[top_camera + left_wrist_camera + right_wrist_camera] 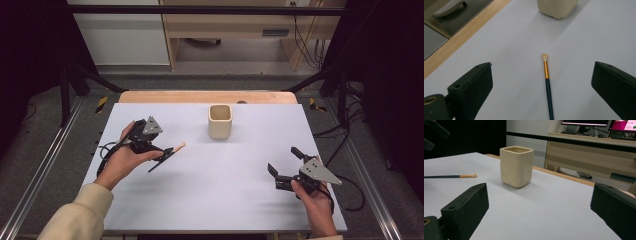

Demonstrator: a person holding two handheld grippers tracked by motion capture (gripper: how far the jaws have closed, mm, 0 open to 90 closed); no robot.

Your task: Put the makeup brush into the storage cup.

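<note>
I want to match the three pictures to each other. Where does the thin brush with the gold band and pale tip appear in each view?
High view: thin dark-handled brush with gold band and pale tip, left of centre, beside the left gripper.
Left gripper view: lower centre, between the open fingers.
Right gripper view: far left edge.
Shared landmark: cream square ceramic cup.

The brush [547,82] has a cream-white tip, a gold-orange ferrule and a dark teal-black handle; the cup [516,166] near the far edge of the table is plain pale cream, without pattern. The table [200,200] top is uniform white, with a light wood strip along its far edge. The left gripper [162,155] and right gripper [283,164] are matt black, each with a grey three-cornered plate, and the sleeve [75,215] at the near left corner is cream.
</note>
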